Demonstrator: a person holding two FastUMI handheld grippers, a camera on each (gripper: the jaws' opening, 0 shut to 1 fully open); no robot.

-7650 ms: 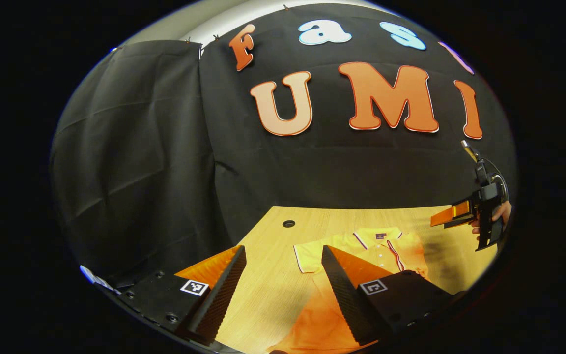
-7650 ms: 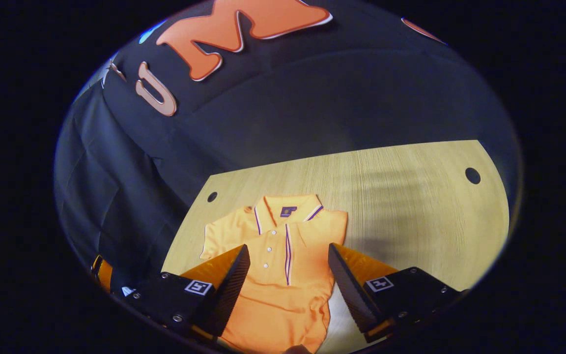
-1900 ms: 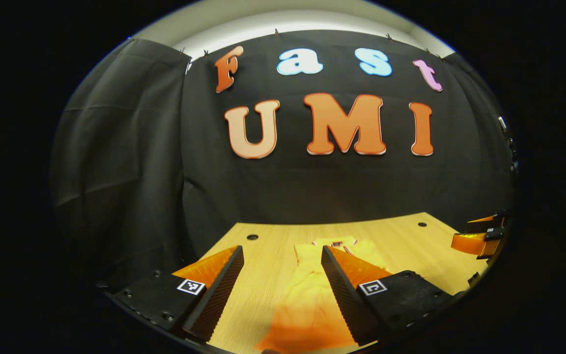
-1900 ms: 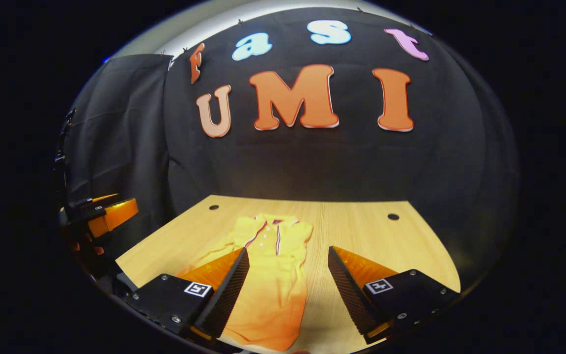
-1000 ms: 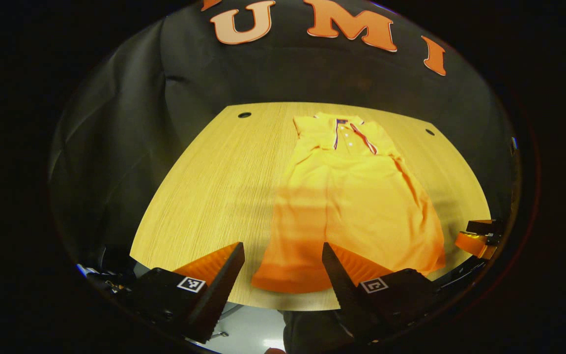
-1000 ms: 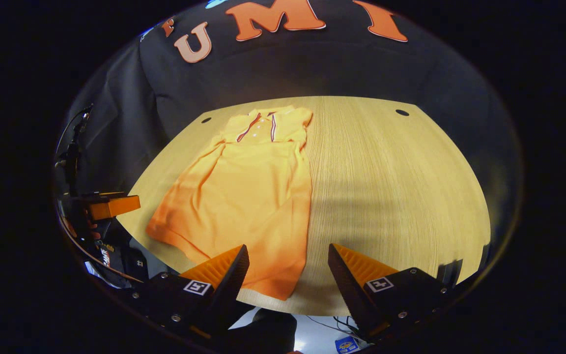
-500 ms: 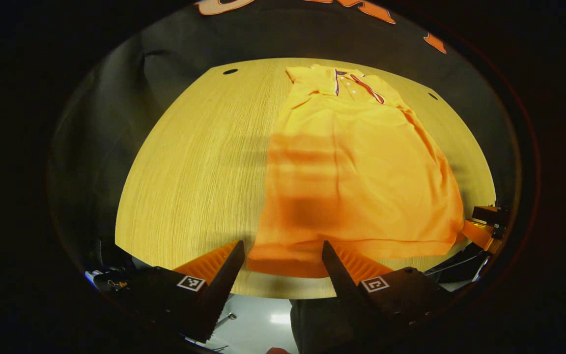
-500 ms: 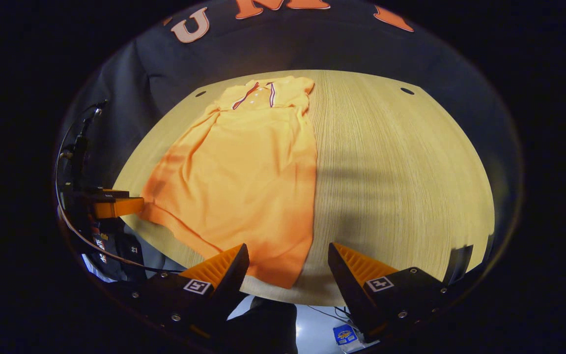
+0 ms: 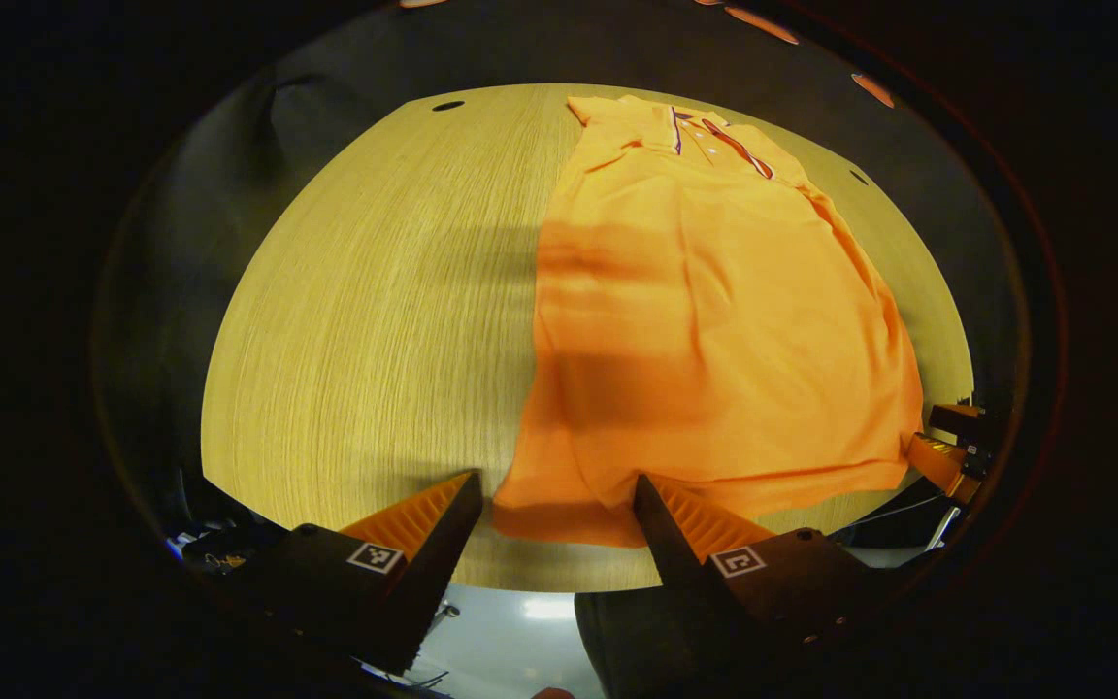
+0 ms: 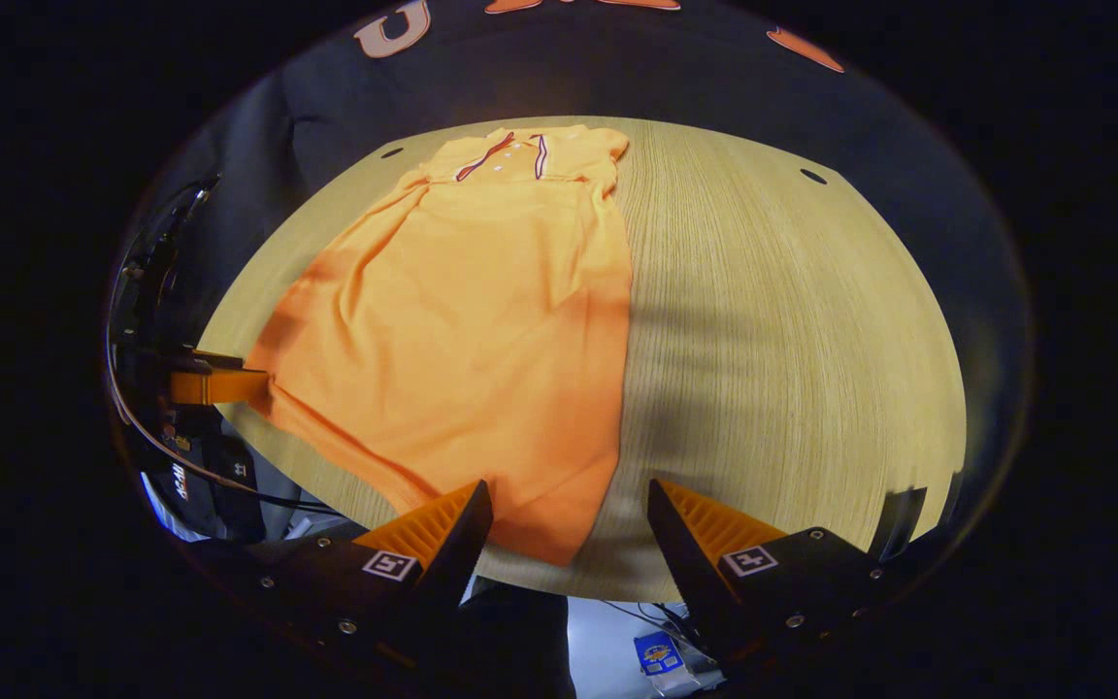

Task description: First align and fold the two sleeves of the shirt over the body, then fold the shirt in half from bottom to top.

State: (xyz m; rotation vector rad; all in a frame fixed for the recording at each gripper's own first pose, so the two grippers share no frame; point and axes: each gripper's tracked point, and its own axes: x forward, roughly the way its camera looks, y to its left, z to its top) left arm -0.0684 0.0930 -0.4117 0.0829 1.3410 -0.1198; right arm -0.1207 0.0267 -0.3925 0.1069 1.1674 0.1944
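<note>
1. Left gripper view: orange polo shirt [image 9: 714, 320] lies flat on the wooden table [image 9: 375, 311], collar at the far edge, hem at the near edge, sleeves folded in over the body.
2. Left gripper [image 9: 559, 495] has its fingers spread apart, one on each side of the shirt's near-left hem corner, clamping nothing.
3. Right gripper view: right gripper [image 10: 569, 500] likewise stands with fingers apart, framing the hem's other corner on the shirt [image 10: 472, 320].
4. Round holes [image 10: 813, 176] mark the table's far corners.
5. Black cloth wall [image 10: 569, 78] rises behind the table [image 10: 792, 340].
</note>
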